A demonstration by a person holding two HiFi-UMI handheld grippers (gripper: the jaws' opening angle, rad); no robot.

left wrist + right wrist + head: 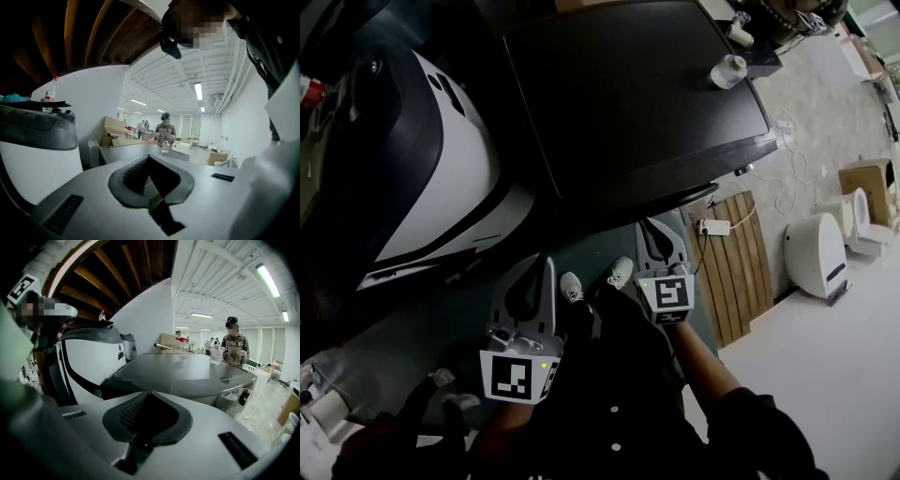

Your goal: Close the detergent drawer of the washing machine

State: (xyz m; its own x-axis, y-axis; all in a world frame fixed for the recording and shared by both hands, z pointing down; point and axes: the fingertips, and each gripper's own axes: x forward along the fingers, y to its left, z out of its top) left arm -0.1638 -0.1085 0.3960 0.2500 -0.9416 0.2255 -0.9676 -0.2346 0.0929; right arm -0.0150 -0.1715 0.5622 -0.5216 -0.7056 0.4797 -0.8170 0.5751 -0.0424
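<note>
Just beside the washing machine [637, 94], left gripper [540, 270] and right gripper [654, 230] hang closed, empty.

The washing machine [637, 94] stands upright, its flat dark top broad and glossy, its front edge [675, 192] turned toward the person's feet. That edge runs in one even line. The drawer itself cannot be made out.

This looks like a big open test hall or workshop rather than a home. At the right of the head view, white ceramic toilets [814, 251] stand loose on the pale speckled floor [825, 366], near a brown cardboard box [865, 178] and a slatted wooden panel [739, 262]. In the left gripper view, long ceiling strip lights [198, 90] hang above a distant person [165, 127] at a cluttered grey bench [140, 150].
</note>
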